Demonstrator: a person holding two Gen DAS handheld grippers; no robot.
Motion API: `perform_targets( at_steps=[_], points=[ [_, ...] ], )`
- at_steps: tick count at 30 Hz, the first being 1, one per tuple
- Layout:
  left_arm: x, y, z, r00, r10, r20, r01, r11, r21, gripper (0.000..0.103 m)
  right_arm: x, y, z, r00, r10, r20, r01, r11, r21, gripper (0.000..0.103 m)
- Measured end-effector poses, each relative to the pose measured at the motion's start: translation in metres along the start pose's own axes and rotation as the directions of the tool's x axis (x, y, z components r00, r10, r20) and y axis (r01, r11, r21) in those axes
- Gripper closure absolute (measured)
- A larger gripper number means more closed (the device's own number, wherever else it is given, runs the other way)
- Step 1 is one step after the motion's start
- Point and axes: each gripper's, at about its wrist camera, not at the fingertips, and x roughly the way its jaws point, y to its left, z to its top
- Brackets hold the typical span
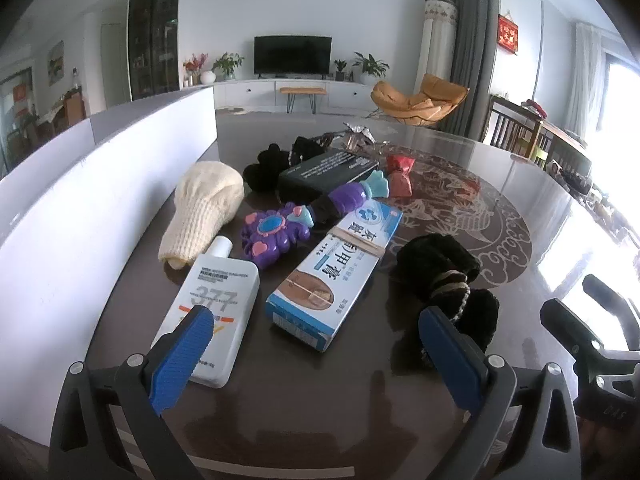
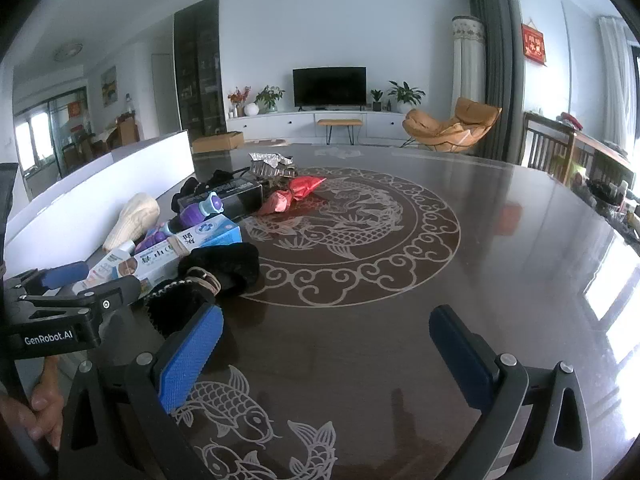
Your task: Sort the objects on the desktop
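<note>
My left gripper (image 1: 316, 344) is open and empty, low over the dark table, with a white lotion bottle (image 1: 214, 312) by its left finger and a blue-and-white ointment box (image 1: 334, 276) just ahead. A black fuzzy scrunchie (image 1: 444, 280) lies by its right finger. Further back lie a purple toy wand (image 1: 304, 220), a cream knitted hat (image 1: 202, 212), a dark box (image 1: 326, 170) and a red wrapped packet (image 1: 400, 178). My right gripper (image 2: 326, 344) is open and empty over bare table, right of the scrunchie (image 2: 218, 272) and the box (image 2: 180, 250).
A white panel (image 1: 100, 184) walls the table's left side. Another black fuzzy item (image 1: 266, 170) and crumpled foil (image 1: 358, 132) lie at the back of the pile. The table (image 2: 460, 240) has a dragon inlay and fish inlay. The left gripper's body (image 2: 60, 312) shows in the right wrist view.
</note>
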Motion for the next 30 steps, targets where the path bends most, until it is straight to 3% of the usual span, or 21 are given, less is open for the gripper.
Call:
perform_targets(
  at_steps=[30],
  points=[
    [0.0068,-0.0015,-0.0027,0.999,0.040,-0.030,-0.040,0.999,0.006,0.000,0.0078,-0.0020,-0.0007,0.999,0.038,-0.034,-0.038,0.999,0.017,0.000]
  ],
)
